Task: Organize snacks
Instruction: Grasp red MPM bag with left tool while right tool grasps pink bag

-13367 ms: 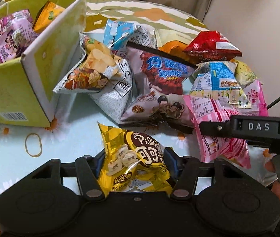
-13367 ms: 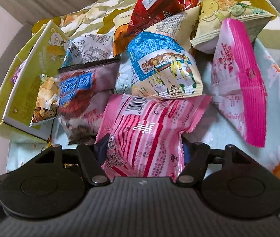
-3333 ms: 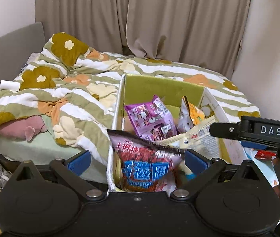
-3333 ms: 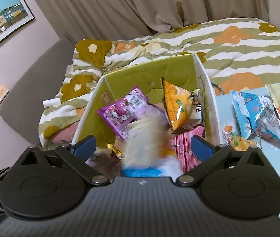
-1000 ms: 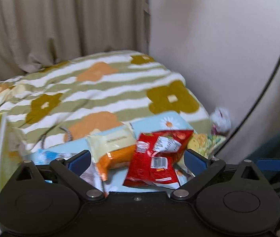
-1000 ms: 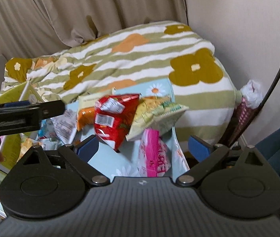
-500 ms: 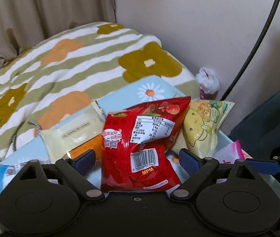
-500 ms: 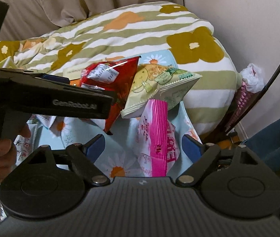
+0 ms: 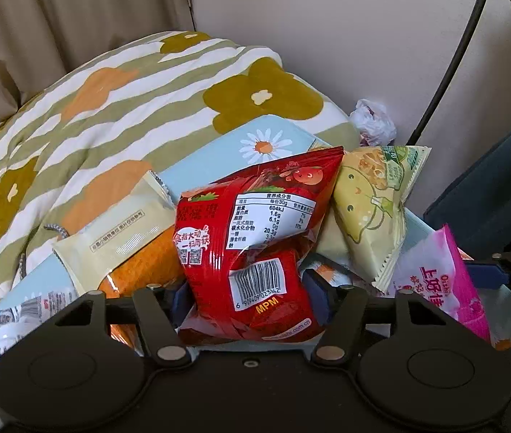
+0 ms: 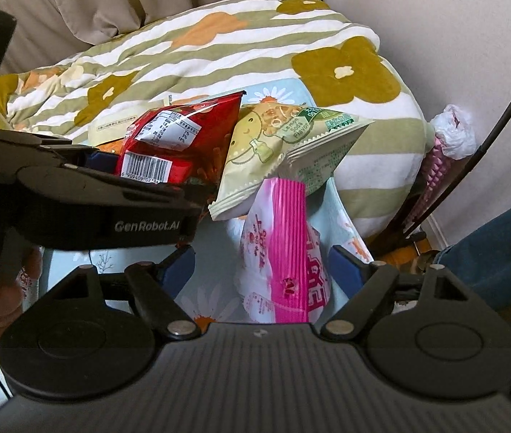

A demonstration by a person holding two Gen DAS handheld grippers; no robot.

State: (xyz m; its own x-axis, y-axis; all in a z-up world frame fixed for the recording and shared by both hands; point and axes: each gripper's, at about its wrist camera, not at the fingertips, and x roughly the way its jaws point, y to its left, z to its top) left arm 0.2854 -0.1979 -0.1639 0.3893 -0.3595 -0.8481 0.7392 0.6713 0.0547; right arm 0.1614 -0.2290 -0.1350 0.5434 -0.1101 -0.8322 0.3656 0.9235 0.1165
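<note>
Your left gripper (image 9: 248, 294) has just been closing, and its blue fingers (image 9: 315, 296) now pinch the crinkly red snack bag (image 9: 252, 238) at its barcoded lower end. Your right gripper (image 10: 262, 267) stands wide and released; the glossy pink snack bag (image 10: 284, 249) lies between its fingers (image 10: 179, 263), untouched. At the red bag's 3 o'clock leans one pale green lemon-soda bag (image 9: 371, 209); at its 9 o'clock lies one cream-and-orange bag (image 9: 122, 241). All four rest on the daisy-print bench (image 9: 273, 137).
</note>
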